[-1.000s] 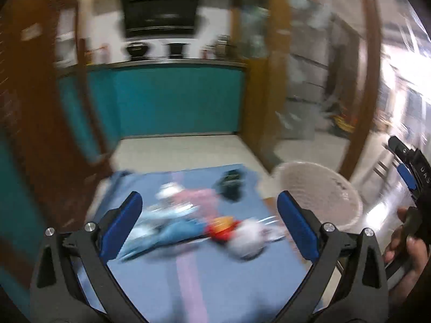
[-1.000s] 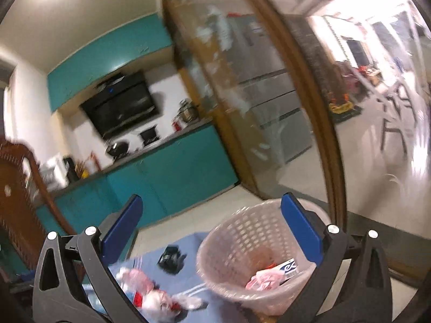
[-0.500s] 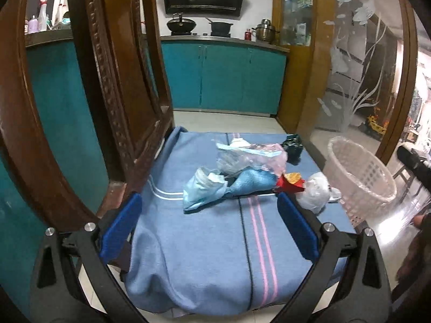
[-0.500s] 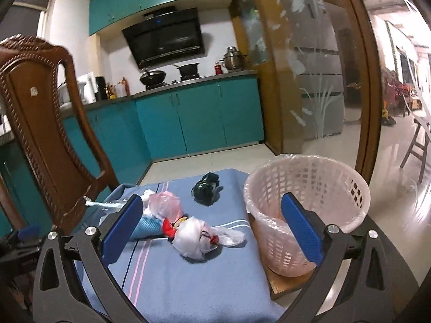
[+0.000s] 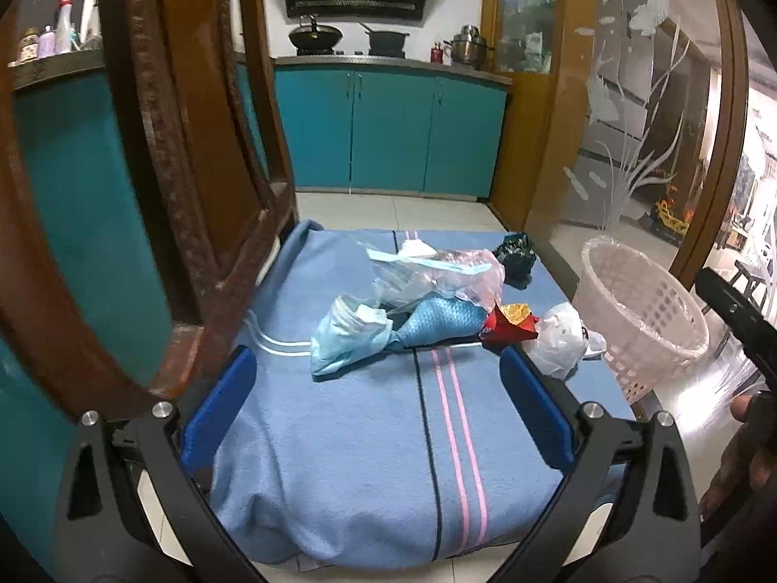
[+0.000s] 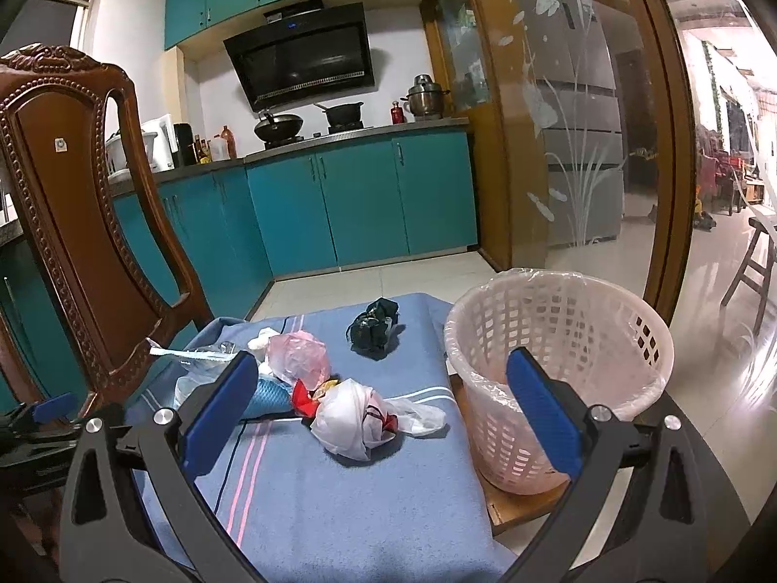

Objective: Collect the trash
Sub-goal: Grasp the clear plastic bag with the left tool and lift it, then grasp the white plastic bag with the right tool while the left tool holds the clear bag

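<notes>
The left gripper [image 5: 376, 408] hangs with its blue-padded jaws spread wide and nothing between them, above the near part of a blue blanket [image 5: 340, 447] that covers a low table. The right gripper [image 6: 383, 413] is likewise released and empty, its jaws wide apart over the same blanket. The trash lies in a loose cluster on the blanket's far half. Nearest the blanket's left edge is a crumpled light-blue face mask [image 5: 347, 337]; touching it on the right is a teal textured pouch [image 5: 444, 323]. Behind these rests a clear plastic bag [image 5: 437, 274] with a pinkish tint. Just right of the pouch sits a red wrapper [image 5: 510, 325] with something yellow inside, and against that a knotted white plastic bag [image 6: 354, 415] — the piece closest to the blanket's right edge. A dark crumpled wad [image 6: 374, 328] lies apart, near the blanket's far right corner. Just off the blanket's right edge stands a pale lattice wastebasket [image 6: 626, 340] lined with thin plastic, on bare wood. A carved wooden chair [image 6: 73, 204] stands at the blanket's left edge, with teal kitchen cabinets [image 6: 359, 209] beyond its far end.
</notes>
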`<state>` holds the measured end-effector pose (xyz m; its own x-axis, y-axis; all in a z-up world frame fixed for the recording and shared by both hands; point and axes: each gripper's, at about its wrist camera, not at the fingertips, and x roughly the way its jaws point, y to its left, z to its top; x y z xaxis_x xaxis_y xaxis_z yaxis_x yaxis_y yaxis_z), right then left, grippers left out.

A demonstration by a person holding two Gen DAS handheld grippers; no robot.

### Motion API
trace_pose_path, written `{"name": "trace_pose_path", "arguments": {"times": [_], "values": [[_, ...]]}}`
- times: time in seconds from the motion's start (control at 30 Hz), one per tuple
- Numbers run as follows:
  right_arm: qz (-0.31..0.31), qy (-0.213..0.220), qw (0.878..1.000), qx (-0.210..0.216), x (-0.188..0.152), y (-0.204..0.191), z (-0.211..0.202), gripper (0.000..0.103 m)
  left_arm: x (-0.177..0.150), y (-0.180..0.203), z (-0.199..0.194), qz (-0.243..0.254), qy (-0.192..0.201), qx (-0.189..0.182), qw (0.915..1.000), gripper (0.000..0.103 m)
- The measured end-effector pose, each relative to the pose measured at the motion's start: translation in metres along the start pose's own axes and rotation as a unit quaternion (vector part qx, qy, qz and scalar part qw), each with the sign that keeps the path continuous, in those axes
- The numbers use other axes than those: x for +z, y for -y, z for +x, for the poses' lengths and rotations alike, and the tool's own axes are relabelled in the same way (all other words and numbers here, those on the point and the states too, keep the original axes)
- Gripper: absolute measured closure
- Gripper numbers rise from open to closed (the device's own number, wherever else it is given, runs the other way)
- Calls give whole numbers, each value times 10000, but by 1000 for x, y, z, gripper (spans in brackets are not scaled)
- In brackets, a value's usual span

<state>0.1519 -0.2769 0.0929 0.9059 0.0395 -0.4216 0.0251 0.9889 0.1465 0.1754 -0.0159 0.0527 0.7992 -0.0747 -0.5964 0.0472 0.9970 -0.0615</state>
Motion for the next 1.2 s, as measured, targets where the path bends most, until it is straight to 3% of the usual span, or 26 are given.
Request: {"name": "trace_pose_path", "arguments": {"times": [0.2,0.43,0.47,0.5,0.57,0.6,0.63,0.67,0.7,0.8,0.93,1.03,1.2], "values": [[-99,-298,9995,19,-9,-8,18,3,25,16,43,317,211,115,9992,3],[-362,-677,9970,119,-20,-18,37,3,45,26,114,567,-131,35,9983,4],[-376,-710,9967,136,-22,-19,39,3,45,27,120,591,-188,-17,9981,9],[-415,-753,9962,161,-23,-21,42,3,46,28,127,605,-279,-129,9977,26],[-497,-817,9952,192,-24,-24,48,3,46,26,135,498,-515,-414,9966,47],[-521,-842,9949,199,-25,-24,50,3,45,25,137,436,-593,-525,9959,66],[-554,-879,9944,197,-26,-25,53,3,43,25,139,420,-726,-601,9947,68],[-585,-926,9938,181,-28,-27,57,3,41,24,138,438,-751,-612,9943,72],[-620,-992,9930,169,-29,-28,62,3,39,25,137,474,-771,-651,9938,86],[-659,-1131,9913,163,-31,-29,73,3,35,22,126,519,-831,-750,9924,93],[-699,-1263,9894,145,-33,-28,89,3,38,13,86,365,-605,-956,9929,94],[-878,-1308,9874,160,-35,-33,105,3,49,6,38,208,-125,-1115,9935,95],[-1105,-1740,9785,-18,-48,-37,139,3,42,-5,-21,133,584,-906,9941,95]]}}
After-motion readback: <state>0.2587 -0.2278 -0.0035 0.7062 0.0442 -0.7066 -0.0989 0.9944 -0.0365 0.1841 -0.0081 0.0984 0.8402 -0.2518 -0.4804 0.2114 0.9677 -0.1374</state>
